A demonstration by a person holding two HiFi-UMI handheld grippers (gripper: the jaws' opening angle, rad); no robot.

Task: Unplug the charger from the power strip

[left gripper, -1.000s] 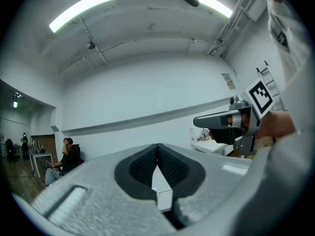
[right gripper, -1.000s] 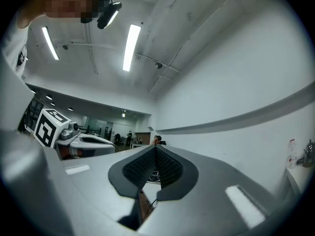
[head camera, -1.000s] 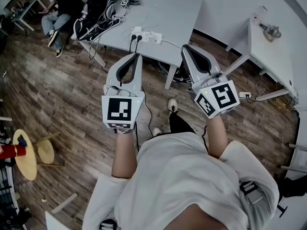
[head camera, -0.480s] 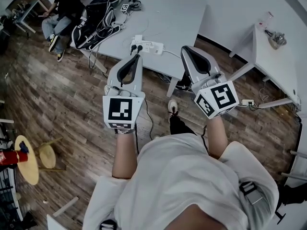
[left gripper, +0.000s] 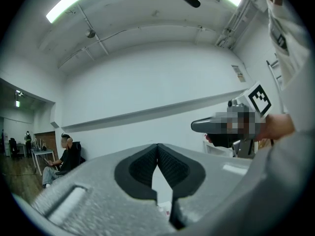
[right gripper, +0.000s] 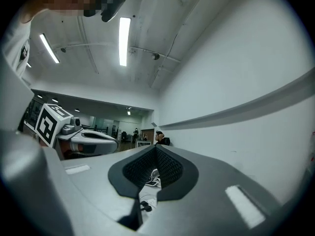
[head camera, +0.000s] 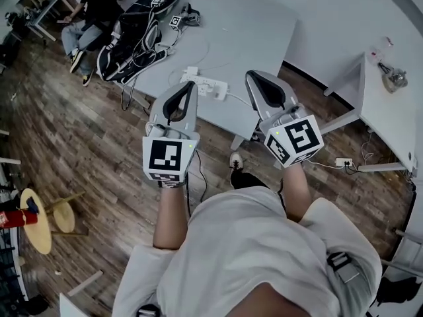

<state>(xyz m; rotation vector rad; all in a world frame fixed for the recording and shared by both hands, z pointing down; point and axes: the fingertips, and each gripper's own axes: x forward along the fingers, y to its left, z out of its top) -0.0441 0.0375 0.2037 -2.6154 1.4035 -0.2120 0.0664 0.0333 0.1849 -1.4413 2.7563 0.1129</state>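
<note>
A white power strip (head camera: 206,84) lies on the near edge of a grey table (head camera: 254,25), with dark plugs at its left end and a white cable running off to the right. My left gripper (head camera: 187,86) is held level, its tip just left of the strip in the head view, jaws shut and empty. My right gripper (head camera: 252,75) hovers to the strip's right, also shut with nothing in it. In the left gripper view the shut tips (left gripper: 157,145) point at a white wall. The right gripper view shows shut tips (right gripper: 155,147) with cables on the table below.
A black bag (head camera: 135,28) with tangled cables lies on the table's far left. A seated person (head camera: 89,8) is at the top left. A second white table (head camera: 390,104) stands at the right. A round wooden stool (head camera: 41,216) sits on the wood floor at left.
Both grippers and the person have moved toward the table; the power strip now sits lower in the head view, close to the two gripper tips. Both jaws stayed shut.
</note>
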